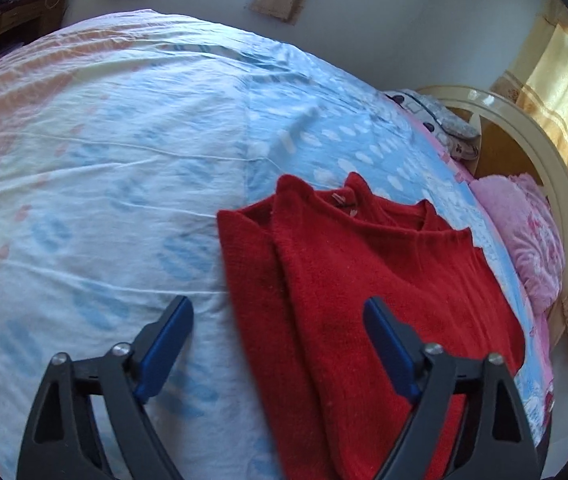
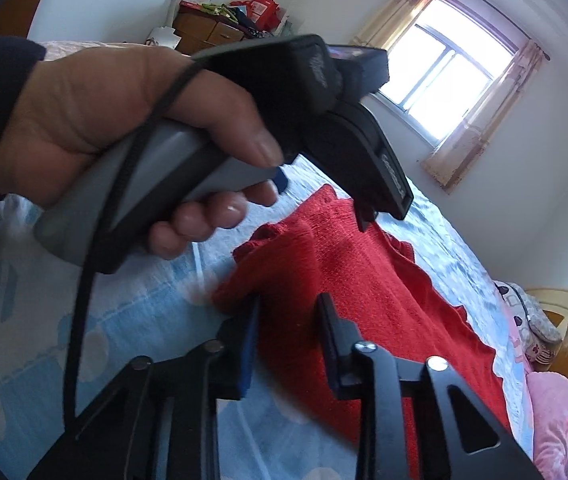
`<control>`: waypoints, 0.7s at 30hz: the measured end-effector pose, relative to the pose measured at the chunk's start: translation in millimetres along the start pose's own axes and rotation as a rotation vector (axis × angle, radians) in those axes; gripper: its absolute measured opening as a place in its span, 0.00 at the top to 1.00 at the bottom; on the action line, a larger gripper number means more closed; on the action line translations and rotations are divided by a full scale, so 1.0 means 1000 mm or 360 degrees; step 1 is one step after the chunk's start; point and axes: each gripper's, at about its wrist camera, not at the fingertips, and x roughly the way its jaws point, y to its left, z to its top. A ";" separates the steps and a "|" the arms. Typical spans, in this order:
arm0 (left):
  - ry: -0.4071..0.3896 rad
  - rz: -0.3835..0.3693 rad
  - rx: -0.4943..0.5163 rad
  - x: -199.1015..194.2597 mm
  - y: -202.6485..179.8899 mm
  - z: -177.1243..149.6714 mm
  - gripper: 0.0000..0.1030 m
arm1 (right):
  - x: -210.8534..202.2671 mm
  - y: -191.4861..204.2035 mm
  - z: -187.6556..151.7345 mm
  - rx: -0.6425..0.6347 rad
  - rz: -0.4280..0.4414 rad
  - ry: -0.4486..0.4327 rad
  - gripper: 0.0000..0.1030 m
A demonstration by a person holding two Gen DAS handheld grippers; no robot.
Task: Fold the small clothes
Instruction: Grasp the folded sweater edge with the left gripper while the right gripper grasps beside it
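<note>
Black fingers with blue pads fill the bottom of both views. From the left wrist, the left gripper [image 1: 278, 316] stands wide open above the bed [image 1: 104, 168]; one finger hangs over the pale sheet, the other over the red sweater [image 1: 364, 280], and nothing is between the pads. That sweater lies folded on the blue-patterned sheet, its left side turned over the body, the neckline pointing away toward the far wall, near the pink pillow [image 1: 532, 232] by the headboard [image 1: 540, 148]. From the right wrist, the right gripper [image 2: 289, 306] has its jaws narrowed but still apart, poised over the sweater's [image 2: 364, 280] near edge; whether the pads touch the knit cannot be told, and no cloth is pinched. Higher in that view, a hand [image 2: 124, 120] in a dark sleeve grips the grey handle of the left gripper, which points down at the sweater. Behind stand a window [image 2: 448, 76] with pale curtains and a cluttered wooden dresser [image 2: 212, 32].
</note>
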 end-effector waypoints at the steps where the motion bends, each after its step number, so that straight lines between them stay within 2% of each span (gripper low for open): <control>1: 0.0005 -0.0003 0.0012 0.001 0.000 0.001 0.29 | -0.001 0.001 0.000 -0.0006 0.0006 -0.0001 0.83; 2: 0.0018 -0.0007 0.0013 0.002 0.000 0.001 0.40 | -0.002 0.002 0.001 -0.0008 0.0010 -0.0003 0.86; 3: 0.0027 -0.0020 -0.0009 0.003 0.002 0.002 0.44 | -0.003 0.003 0.001 -0.0008 0.0010 -0.0004 0.87; 4: 0.0028 -0.0053 -0.0030 0.004 0.005 0.004 0.59 | -0.004 0.003 0.002 -0.0002 0.0016 -0.0005 0.90; 5: 0.0039 -0.0102 -0.0056 0.005 0.009 0.006 0.86 | -0.005 0.002 0.002 0.0007 0.0026 -0.0005 0.90; 8: 0.0057 -0.0192 -0.0157 0.005 0.017 0.008 0.86 | -0.009 -0.005 0.002 0.0050 0.0057 -0.0002 0.92; 14: 0.0045 -0.0203 -0.0206 -0.003 0.008 0.011 0.87 | -0.021 -0.030 -0.002 0.0134 0.0037 -0.0022 0.93; 21: -0.0015 -0.0303 -0.0244 -0.019 -0.017 0.030 0.88 | -0.022 -0.062 -0.015 0.0232 0.0006 -0.0008 0.94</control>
